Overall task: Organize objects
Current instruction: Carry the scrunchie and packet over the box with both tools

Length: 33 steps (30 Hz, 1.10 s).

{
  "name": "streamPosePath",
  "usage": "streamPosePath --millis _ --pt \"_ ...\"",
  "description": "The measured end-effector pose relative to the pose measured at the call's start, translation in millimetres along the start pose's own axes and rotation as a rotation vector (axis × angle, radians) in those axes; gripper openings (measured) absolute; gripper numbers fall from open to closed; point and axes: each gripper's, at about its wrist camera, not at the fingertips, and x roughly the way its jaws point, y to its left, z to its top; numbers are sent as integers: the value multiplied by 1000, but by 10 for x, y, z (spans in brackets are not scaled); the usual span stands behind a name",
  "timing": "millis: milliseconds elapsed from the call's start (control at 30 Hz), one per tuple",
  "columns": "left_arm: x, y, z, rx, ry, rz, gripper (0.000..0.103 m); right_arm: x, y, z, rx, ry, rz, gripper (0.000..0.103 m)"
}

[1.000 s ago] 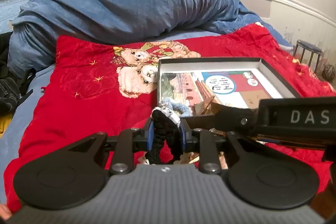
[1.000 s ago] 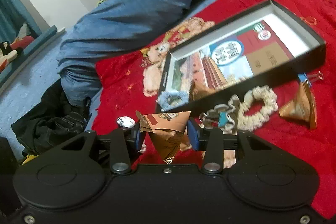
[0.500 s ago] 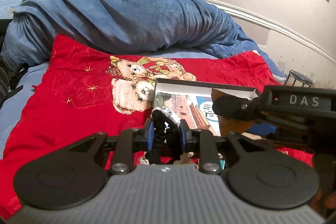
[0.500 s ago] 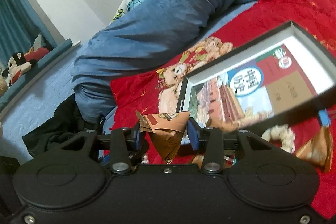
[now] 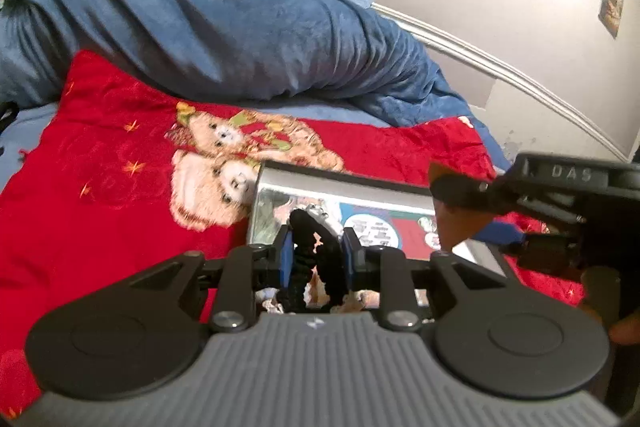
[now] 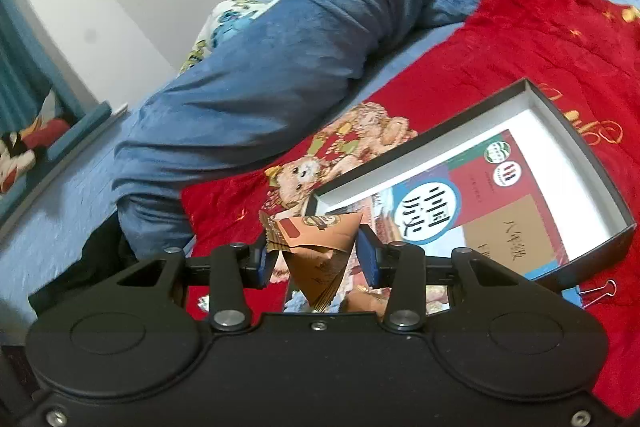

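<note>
In the left wrist view, a black ruffled hair tie with a white patch is pinched between the blue pads of the left gripper, held up over the near end of the open black box. The box lies on a red blanket printed with teddy bears; a picture book is seen flat inside it. The box's near wall is hidden behind the gripper body. At the right, the right gripper is seen blurred, with a brown packet in it.

In the right wrist view, a brown triangular packet is clamped between the right gripper's pads, above the box's left corner. The book's cover is partly covered by the packet. A binder clip lies beside the box, half cut off. Small items beneath the gripper cannot be made out.
</note>
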Motion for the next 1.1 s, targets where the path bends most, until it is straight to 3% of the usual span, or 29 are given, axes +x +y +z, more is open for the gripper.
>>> streamPosePath --millis 300,433,567,733,1100 --pt "386 -305 182 54 17 -43 29 219 -272 193 18 8 -126 41" --pt "636 -402 136 62 84 -75 29 289 -428 196 59 36 -172 41" --pt "845 -514 20 105 154 -59 29 356 -596 184 106 56 -212 41" --pt "896 -600 -136 152 158 -63 29 417 -711 143 134 78 -238 41" --pt "907 -614 -216 157 162 -68 29 457 -725 97 125 82 -258 41"
